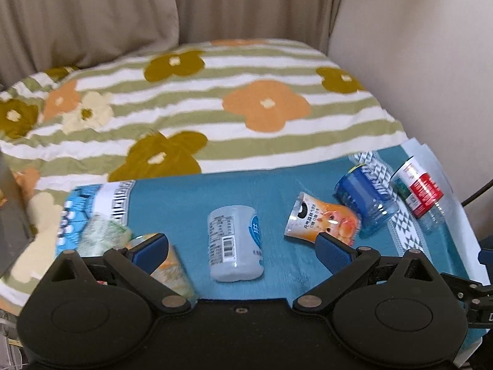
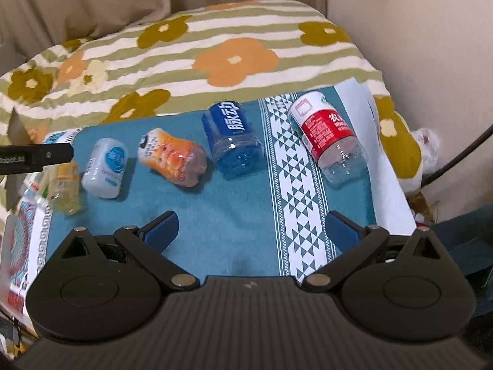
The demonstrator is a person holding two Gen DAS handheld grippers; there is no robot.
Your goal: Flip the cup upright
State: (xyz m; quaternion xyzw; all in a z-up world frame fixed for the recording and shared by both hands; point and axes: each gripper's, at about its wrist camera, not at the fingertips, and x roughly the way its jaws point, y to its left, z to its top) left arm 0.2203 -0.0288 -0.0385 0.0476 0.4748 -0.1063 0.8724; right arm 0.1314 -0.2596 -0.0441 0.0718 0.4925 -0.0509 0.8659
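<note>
The left hand-held gripper [image 1: 242, 245] is spread wide, holding nothing, just above the teal mat [image 1: 191, 197]. The right hand-held gripper [image 2: 251, 231] is wide too. Past them five cut-bottle cups lie on their sides in a row: a yellow cup [image 2: 66, 185], a white cup [image 1: 235, 243], an orange cup [image 1: 323, 219], a blue cup [image 2: 232, 137] and a red-label cup [image 2: 328, 137]. Behind the mat is a flowered striped blanket [image 1: 215, 98].

Five cut-off bottle cups lie on their sides in a row on the mat [image 2: 234, 215] ahead of the right tool [image 2: 251, 229]: yellowish cup [image 2: 66, 185] far left, then white cup [image 2: 106, 168], cartoon cup [image 2: 172, 157], sports-drink cup [image 2: 232, 137], and water-bottle cup [image 2: 329, 135] far right; the quilt [image 2: 215, 55] lies behind them.
</note>
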